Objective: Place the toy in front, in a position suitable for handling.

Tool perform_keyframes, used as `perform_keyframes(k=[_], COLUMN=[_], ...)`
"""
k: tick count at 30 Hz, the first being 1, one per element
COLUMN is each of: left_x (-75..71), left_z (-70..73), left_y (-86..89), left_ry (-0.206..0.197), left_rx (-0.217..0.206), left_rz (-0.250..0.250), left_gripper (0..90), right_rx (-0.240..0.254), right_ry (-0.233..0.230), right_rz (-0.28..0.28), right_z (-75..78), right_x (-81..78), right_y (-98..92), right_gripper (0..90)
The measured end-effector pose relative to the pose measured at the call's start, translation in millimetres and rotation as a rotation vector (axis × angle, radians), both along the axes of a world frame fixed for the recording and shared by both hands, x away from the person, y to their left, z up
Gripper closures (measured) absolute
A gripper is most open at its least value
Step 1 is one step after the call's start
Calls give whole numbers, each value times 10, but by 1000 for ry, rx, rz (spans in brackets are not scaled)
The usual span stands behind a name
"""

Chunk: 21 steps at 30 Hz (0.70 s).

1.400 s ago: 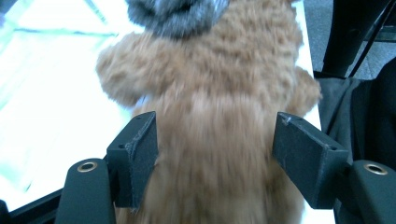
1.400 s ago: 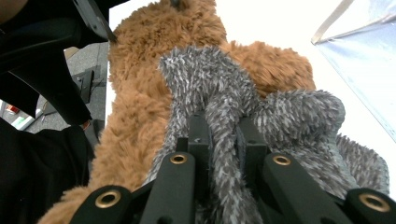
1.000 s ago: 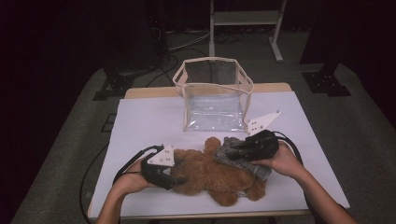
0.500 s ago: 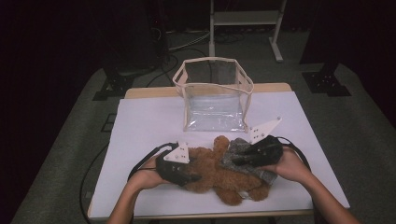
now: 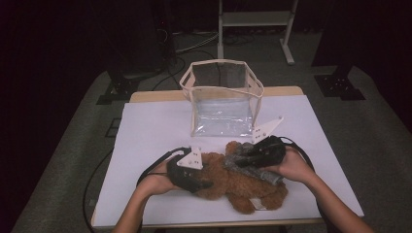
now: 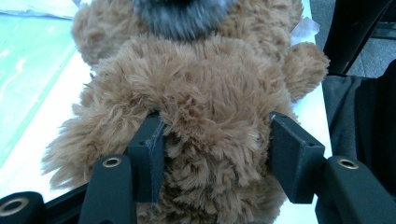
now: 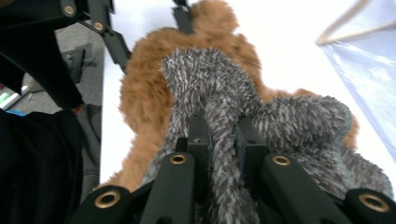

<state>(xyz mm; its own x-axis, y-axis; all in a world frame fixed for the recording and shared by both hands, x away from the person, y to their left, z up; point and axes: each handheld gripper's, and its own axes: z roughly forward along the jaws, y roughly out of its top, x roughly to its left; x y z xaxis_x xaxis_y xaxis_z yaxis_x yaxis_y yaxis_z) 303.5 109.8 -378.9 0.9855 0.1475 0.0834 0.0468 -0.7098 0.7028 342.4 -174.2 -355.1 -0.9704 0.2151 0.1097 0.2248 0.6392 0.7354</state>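
Both jaws grip: our left gripper (image 6: 212, 154) squeezes the brown teddy bear (image 5: 238, 182), our right gripper (image 7: 219, 140) pinches its grey scarf (image 7: 219, 98). Bear lies lengthwise across the white table (image 5: 150, 131), dark room around.

A white-topped table (image 5: 150, 141) with a pale wooden edge showing along its far side carries everything. At about twelve o'clock on it, near the far edge, stands a clear plastic bag (image 5: 222, 104) with cream trim, upright and open at the top. Toward six o'clock, close to the near edge, a brown plush bear (image 5: 240, 184) lies on the white surface, stretched from roughly seven o'clock to five o'clock. The bag and the bear lie near each other, apart.
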Motion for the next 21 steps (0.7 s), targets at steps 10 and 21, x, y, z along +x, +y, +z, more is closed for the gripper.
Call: perform_keyframes(k=[10,21], left_x=[-4,27], left_z=[82,167], left_y=[45,-119], left_ry=[-18,1], left_rx=[28,18], left_rz=[-2,-37], left_gripper=[392,394], right_rx=[28,58], right_ry=[27,28], right_rz=[-72,-21], right_z=[-31,-68], right_x=[104,-177], right_y=[-132,-118], right_gripper=[790,791])
